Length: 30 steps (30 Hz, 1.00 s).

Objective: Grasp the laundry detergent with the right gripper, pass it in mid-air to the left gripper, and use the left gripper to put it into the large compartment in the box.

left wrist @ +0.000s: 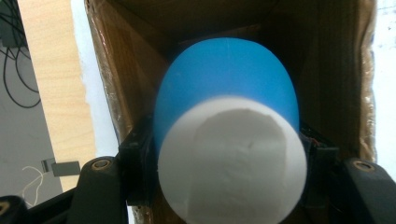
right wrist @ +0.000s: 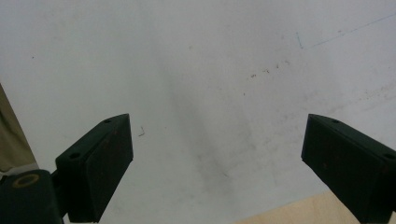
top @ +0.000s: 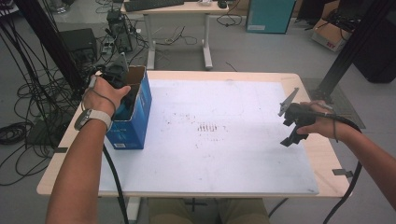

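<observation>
So my left gripper [top: 122, 95] is clamped on the blue cup [left wrist: 227, 116], lowering it into the box [top: 140, 109]; next I just let go. Right gripper [right wrist: 217, 163] hangs open.

A white mat [top: 224, 140] with dark smudges at its middle covers most of the pale wooden worktop [top: 322, 154]. Beyond it stand a second desk [top: 177, 9] carrying a keyboard [top: 153, 4], a teal cabinet [top: 268, 16] and a cardboard carton [top: 329, 30], with black cables [top: 28, 107] tangled across the floor at the left.

Bright even light, soft shadows; closeups blurry
</observation>
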Available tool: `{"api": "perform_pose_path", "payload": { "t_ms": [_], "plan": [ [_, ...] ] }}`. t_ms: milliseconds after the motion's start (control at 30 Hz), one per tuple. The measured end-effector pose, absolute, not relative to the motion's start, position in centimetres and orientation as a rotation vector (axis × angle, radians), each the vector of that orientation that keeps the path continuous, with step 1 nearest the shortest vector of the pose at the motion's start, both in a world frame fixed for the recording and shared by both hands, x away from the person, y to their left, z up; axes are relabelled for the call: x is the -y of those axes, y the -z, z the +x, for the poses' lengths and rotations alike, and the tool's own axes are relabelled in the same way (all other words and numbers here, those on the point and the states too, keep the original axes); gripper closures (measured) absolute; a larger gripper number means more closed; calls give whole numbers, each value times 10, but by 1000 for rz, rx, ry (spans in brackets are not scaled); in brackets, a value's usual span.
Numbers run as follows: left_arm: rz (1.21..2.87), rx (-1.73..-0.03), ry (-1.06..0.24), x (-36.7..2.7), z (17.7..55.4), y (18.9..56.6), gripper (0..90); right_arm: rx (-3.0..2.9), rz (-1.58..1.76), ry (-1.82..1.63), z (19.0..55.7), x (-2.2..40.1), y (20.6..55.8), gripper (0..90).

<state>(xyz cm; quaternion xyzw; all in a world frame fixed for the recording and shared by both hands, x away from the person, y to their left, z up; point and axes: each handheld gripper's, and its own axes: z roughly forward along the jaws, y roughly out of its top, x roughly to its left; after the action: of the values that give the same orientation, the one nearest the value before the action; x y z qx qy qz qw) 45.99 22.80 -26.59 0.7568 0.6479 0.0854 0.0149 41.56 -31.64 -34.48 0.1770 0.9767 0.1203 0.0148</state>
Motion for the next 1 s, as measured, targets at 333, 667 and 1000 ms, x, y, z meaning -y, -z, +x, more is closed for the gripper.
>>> {"api": "perform_pose_path", "payload": {
  "t_ms": [333, 667, 1000],
  "plan": [
    [2368, -2013, -268, -227, 460, 270, 375, -3038, 550, -382, 415, 317, 344, 87],
    [2373, -2013, -261, -227, 460, 270, 375, -3039, 547, -367, 414, 319, 344, 87],
    [2374, -2015, -261, -227, 460, 270, 375, -3035, 550, -375, 414, 318, 345, 87]
  ]
}}
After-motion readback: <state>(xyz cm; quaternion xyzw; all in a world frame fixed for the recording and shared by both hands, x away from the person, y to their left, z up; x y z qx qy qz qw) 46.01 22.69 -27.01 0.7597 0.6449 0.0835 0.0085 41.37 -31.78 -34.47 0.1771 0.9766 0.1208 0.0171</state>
